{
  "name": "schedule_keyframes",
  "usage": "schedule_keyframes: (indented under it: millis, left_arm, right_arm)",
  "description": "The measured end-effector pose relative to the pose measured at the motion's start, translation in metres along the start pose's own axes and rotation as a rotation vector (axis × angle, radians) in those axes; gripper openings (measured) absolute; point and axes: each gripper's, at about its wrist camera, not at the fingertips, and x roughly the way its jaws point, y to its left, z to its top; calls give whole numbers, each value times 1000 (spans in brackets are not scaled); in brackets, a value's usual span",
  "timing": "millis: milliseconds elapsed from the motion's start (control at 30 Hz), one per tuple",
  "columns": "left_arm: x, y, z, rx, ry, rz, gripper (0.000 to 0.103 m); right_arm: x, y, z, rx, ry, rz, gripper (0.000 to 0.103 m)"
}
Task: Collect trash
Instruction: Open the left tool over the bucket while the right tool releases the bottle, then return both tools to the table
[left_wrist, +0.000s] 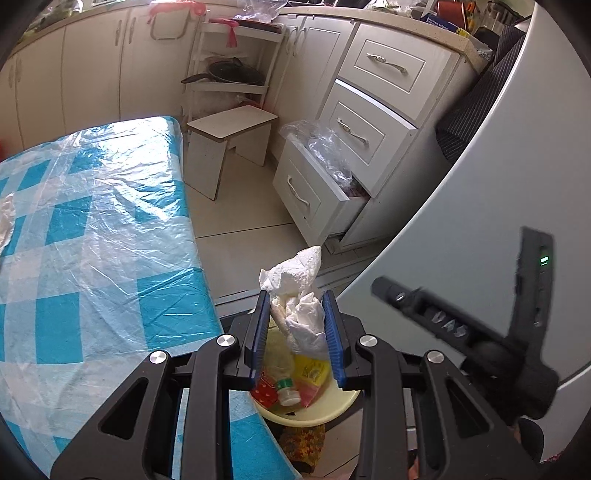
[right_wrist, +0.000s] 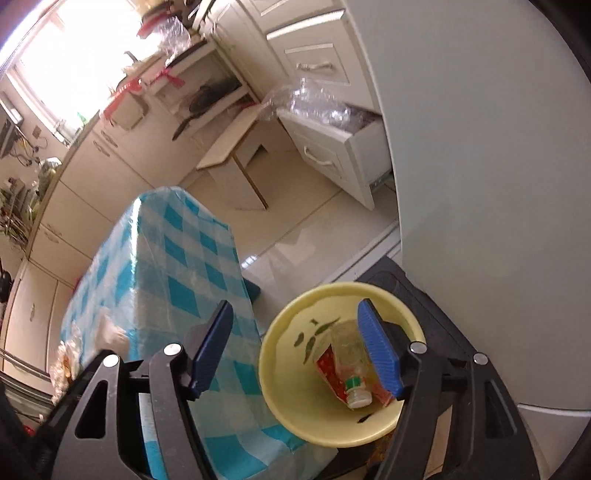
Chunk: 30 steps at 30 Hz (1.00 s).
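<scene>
One yellow bowl (right_wrist: 280, 398), one small bottle (right_wrist: 356, 391), one crumpled tissue wad (left_wrist: 295, 280), three drawers (left_wrist: 354, 129).

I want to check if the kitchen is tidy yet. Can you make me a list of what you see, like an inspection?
Surface: table with blue check cloth under clear plastic, mostly bare.
Job's things: crumpled white tissue in the left gripper; yellow bowl beside the table holds a small bottle and wrappers.
Clutter: plastic bags spilling from the open bottom drawer; pan on a rack.
Grippers: left gripper shut on the tissue, above the bowl; right gripper open, empty.
Cables: nothing seen near the work.
Surroundings: white stool, cabinets, fridge.
</scene>
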Motion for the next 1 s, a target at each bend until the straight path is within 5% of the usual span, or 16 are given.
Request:
schedule_keyframes:
  millis: [267, 667, 1000]
  left_arm:
    - [32, -26, -3, 35, 78, -3, 31]
    - [41, -42, -7, 78, 86, 29, 59]
    - [-21, -24, -3, 205, -56, 239, 76]
  right_arm:
    - [-68, 3, 23, -1, -255, 70, 80]
    - [-73, 3, 31, 19, -260, 129, 80]
    - [-77, 32, 30, -55, -277, 135, 86]
